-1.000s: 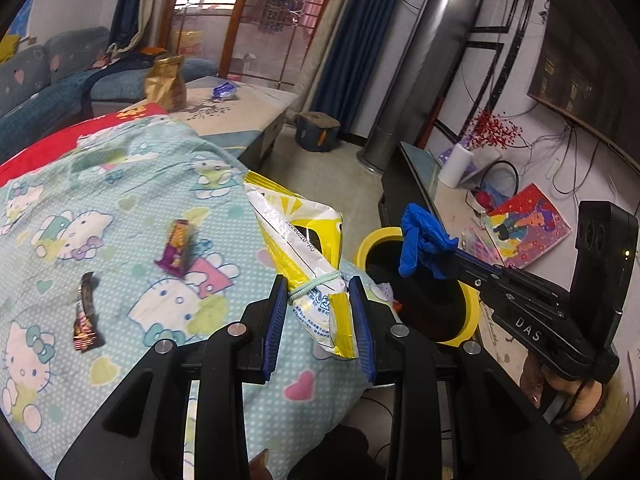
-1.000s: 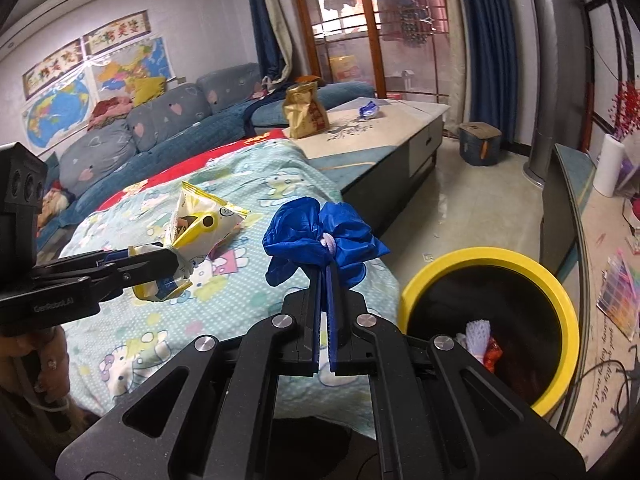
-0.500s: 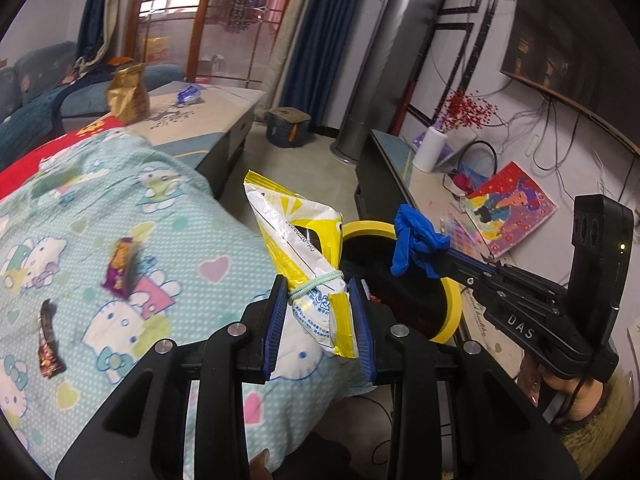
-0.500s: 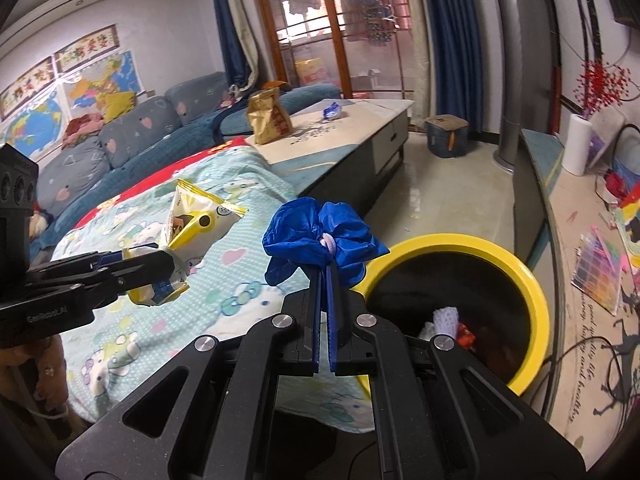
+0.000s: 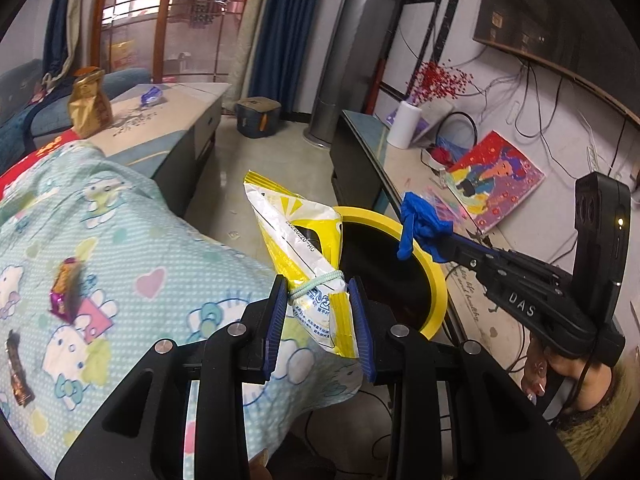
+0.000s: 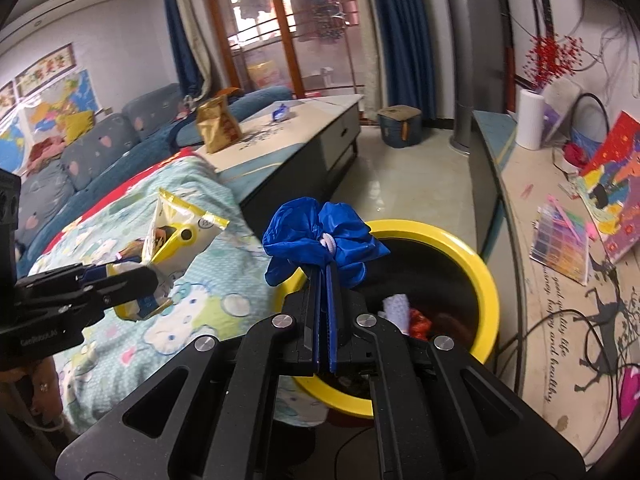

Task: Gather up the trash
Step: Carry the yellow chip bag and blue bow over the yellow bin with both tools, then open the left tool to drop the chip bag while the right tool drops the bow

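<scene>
Left wrist view, left gripper [image 5: 320,312] clamped on yellow snack bag [image 5: 308,252], right gripper [image 6: 325,276] pinching blue glove [image 6: 320,232], over yellow bin [image 6: 484,272]

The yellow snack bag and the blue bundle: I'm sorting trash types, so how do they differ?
The yellow snack bag is stiff printed foil, tied with a pale band; the blue bundle is soft, plain, crumpled. The left gripper holds the bag, the right gripper the bundle. Both are near the yellow bin.
</scene>
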A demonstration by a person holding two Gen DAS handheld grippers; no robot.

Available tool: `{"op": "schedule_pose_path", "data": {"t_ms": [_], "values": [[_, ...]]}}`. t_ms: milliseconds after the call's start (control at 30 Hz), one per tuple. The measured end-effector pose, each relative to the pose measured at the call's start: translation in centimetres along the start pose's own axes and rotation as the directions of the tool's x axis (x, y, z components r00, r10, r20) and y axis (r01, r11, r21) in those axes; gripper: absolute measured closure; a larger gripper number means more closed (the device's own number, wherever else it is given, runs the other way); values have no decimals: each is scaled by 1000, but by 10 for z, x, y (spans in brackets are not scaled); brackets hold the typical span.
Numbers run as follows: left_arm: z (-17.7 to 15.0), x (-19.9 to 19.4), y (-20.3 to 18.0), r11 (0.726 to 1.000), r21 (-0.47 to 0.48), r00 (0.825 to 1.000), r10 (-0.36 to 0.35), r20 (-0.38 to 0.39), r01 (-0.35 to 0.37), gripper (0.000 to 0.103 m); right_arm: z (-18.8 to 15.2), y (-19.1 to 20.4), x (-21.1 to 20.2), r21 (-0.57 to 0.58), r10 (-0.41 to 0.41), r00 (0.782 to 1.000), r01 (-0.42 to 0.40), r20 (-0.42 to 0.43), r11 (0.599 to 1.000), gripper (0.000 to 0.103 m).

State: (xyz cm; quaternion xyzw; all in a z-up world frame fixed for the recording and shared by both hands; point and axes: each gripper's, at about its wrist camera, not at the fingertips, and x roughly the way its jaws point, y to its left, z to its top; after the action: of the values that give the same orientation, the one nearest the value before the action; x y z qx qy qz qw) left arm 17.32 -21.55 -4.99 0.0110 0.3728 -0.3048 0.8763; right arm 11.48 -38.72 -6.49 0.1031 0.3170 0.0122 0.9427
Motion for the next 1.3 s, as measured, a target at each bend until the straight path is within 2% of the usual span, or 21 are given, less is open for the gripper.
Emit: {"op": "schedule_pose_path", "data": {"t_ms": [600, 1033, 1067, 1100, 1133, 1167, 1200, 1233, 1300], "values": [[-5, 67, -32, 994, 92, 993, -56, -107, 66, 73, -7, -54, 20, 107, -85, 995, 90, -52, 990, 102], [-9, 125, -37, 988, 100, 970, -96, -222, 121, 71, -13, -75, 41, 158, -78, 989, 97, -122, 983, 101], [-9, 127, -36, 987, 99, 969, -102, -225, 127, 69, -13, -76, 43, 164, -79, 989, 100, -128, 981, 100], [-8, 129, -36, 987, 99, 969, -104, -223, 129, 61, -13, -78, 44, 177, -80, 988, 103, -132, 979, 96], [-8, 129, -35, 987, 98, 970, -101, -219, 125, 55, -13, -80, 44, 186, -77, 988, 101, -135, 977, 88], [-7, 129, -33, 989, 92, 971, -95, -217, 117, 42, -14, -81, 43, 194, -76, 988, 102, -136, 976, 82], [-6, 128, -32, 990, 85, 972, -95, -214, 115, 32, -14, -82, 41, 199, -84, 987, 111, -136, 974, 70], [-5, 124, -30, 990, 74, 973, -103, -205, 120, 27, -14, -82, 39, 203, -94, 987, 119, -129, 972, 64], [-3, 116, -27, 991, 70, 977, -102, -186, 117, 8, -14, -83, 33, 205, -108, 987, 130, -116, 970, 56]]}}
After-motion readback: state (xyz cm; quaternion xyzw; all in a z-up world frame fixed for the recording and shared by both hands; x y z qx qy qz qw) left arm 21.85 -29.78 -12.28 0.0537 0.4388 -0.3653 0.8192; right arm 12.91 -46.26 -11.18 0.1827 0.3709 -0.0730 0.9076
